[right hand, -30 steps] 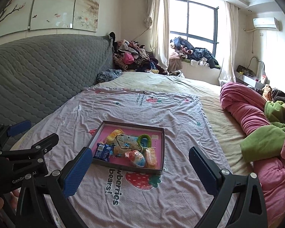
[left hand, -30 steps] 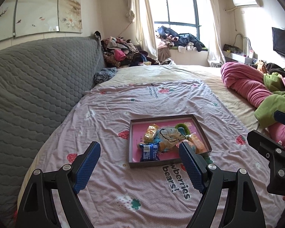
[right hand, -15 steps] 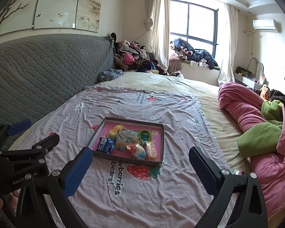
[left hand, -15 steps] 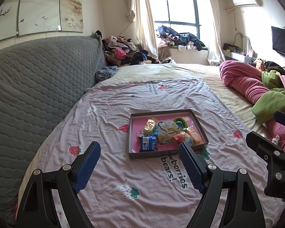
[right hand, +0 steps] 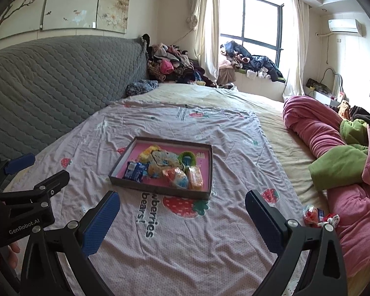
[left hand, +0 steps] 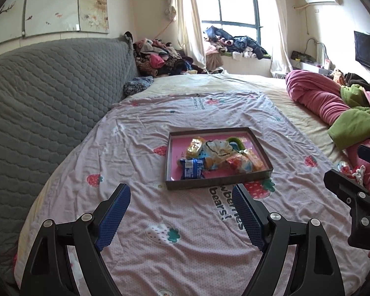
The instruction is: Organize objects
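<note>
A flat box (left hand: 218, 185) with a pink inside sits on the bed (left hand: 160, 212), full of snack packs (left hand: 192, 169). The left gripper (left hand: 181, 212) and right gripper (right hand: 182, 215) are near it, both wide apart and holding nothing. Two small packs (right hand: 318, 215) lie to the right, beside a pink blanket (right hand: 315, 123).

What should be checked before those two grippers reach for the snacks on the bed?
1. Left gripper open and empty: ok.
2. Right gripper open and empty: ok.
3. Tray lying flat on the sheet: ok.
4. Snacks in the tray easy to pick singly: not ok, the blue packet and the others overlap in a pile.
5. Everything gathered in the tray: not ok, a red wrapper lies loose by the pink blanket.
6. Wrapper's contents: cannot tell.
</note>
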`<state>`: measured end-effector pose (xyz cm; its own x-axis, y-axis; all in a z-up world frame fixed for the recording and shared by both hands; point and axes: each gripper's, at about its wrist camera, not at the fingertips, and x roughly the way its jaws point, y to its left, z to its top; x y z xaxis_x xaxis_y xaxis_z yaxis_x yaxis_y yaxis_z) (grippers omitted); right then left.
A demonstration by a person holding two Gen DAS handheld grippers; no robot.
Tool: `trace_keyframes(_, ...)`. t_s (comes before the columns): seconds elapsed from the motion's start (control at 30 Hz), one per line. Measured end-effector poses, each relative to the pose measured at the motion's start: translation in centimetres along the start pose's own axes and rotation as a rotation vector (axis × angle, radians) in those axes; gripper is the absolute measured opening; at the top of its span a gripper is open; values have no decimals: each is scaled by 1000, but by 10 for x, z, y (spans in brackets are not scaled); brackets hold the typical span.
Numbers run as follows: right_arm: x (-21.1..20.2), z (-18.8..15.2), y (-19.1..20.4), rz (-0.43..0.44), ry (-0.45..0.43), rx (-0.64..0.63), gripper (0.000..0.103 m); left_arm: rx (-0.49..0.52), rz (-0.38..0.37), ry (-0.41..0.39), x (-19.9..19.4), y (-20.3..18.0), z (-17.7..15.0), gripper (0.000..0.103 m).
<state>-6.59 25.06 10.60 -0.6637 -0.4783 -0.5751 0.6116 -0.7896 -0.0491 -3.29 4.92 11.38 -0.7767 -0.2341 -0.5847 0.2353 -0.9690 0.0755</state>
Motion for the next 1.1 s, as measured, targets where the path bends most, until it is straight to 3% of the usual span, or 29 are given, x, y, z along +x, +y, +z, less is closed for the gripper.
trace_keyframes(0.77,34,-55,-8,-6,69,3,102,-15,8,65,34,-2,-44,85)
trace_keyframes(1.1,53,-87,-14,-30,131,2,102,-15,-7,116,62,-4,-86,85)
